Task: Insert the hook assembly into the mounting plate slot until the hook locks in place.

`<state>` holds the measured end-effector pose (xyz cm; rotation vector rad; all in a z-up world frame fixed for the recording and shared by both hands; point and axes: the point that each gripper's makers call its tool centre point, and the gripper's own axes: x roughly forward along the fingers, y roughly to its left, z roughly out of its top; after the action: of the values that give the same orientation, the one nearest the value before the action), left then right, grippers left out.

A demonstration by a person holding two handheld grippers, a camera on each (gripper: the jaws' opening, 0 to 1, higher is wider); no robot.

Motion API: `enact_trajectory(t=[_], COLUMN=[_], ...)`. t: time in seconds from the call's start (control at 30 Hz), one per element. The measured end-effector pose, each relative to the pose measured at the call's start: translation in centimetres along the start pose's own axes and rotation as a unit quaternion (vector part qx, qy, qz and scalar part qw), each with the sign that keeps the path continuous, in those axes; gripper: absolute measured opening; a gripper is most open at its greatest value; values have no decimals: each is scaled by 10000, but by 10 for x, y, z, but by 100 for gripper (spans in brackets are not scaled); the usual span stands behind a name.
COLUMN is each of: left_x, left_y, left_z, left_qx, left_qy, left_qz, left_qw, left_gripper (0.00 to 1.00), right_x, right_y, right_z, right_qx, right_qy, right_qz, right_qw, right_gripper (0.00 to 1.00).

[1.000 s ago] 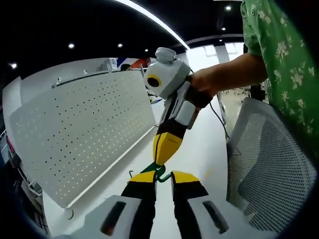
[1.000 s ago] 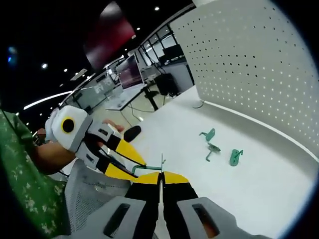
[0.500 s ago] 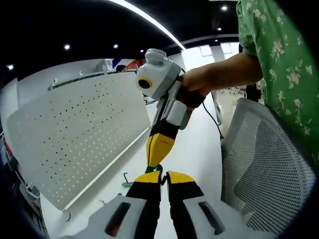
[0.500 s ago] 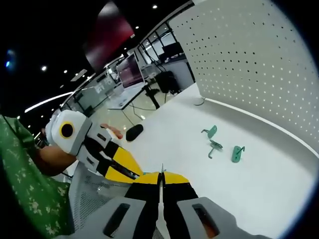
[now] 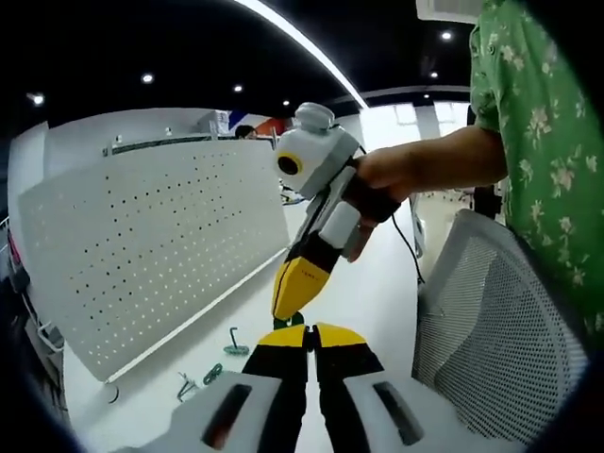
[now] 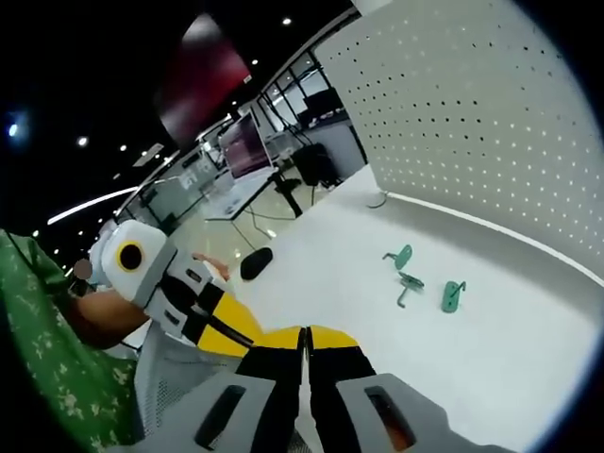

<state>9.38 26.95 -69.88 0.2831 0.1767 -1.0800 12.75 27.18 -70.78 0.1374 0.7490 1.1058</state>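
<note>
The white pegboard mounting plate (image 5: 160,245) stands upright on the white table; in the right gripper view the pegboard (image 6: 472,123) fills the upper right. A small green hook piece (image 5: 294,321) shows just past my left gripper (image 5: 310,332), whose yellow jaws are pressed together on it. My right gripper (image 5: 294,294), held by a hand, comes down from the upper right and meets the same hook with its tips together. In the right gripper view my right gripper (image 6: 304,332) is shut on a thin wire, and the left gripper (image 6: 226,326) touches it from the left.
Three loose green hooks (image 6: 408,281) lie on the table (image 6: 491,368) before the pegboard; the same hooks (image 5: 212,373) show low left. A grey mesh chair (image 5: 500,330) stands at right. A dark object (image 6: 255,260) and a cable (image 6: 377,199) lie farther back.
My left gripper's jaws, apart around the green hook one second ago, have come together on it. Both views have shifted a little with the hands; the loose hooks have not moved.
</note>
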Motion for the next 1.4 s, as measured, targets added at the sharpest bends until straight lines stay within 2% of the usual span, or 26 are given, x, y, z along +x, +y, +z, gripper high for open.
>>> enact_trajectory(t=[0.2, 0.33, 0.47, 0.6, 0.7, 0.87, 1.13, 1.2, 1.4], left_x=[-2, -3, -6, -10, -13, -18, -18, -17, -18], left_y=[4, 8, 17, 28, 34, 42, 44, 43, 45], left_z=[-4, -2, 3, 11, 19, 28, 29, 28, 27], left_qx=[-283, -441, -659, -960, -1265, -1640, -1721, -1702, -1726], left_qy=[-56, -141, -312, -565, -862, -1195, -1236, -1214, -1227], left_qz=[103, 207, 378, 575, 669, 769, 814, 811, 875], left_qw=[9995, 9987, 9966, 9921, 9860, 9762, 9739, 9746, 9734], left_gripper=[1, 1, 1, 1, 1, 1, 1, 2, 2], right_x=[-1, -3, -4, -4, -4, -2, 2, 3, 0], right_y=[1, -6, -3, -1, -3, 0, 4, 4, 4], right_z=[12, 20, 15, 17, 24, 33, 39, 39, 40], right_qx=[-61, -284, -390, -463, -391, -355, -521, -638, -535], right_qy=[-284, -524, -508, -599, -755, -894, -966, -939, -944], right_qz=[10, -257, -268, -291, -311, -279, -271, -320, -329], right_qw=[9996, 9979, 9976, 9967, 9959, 9950, 9936, 9930, 9935], right_gripper=[0, 6, 9, 12, 11, 10, 1, 0, 0])
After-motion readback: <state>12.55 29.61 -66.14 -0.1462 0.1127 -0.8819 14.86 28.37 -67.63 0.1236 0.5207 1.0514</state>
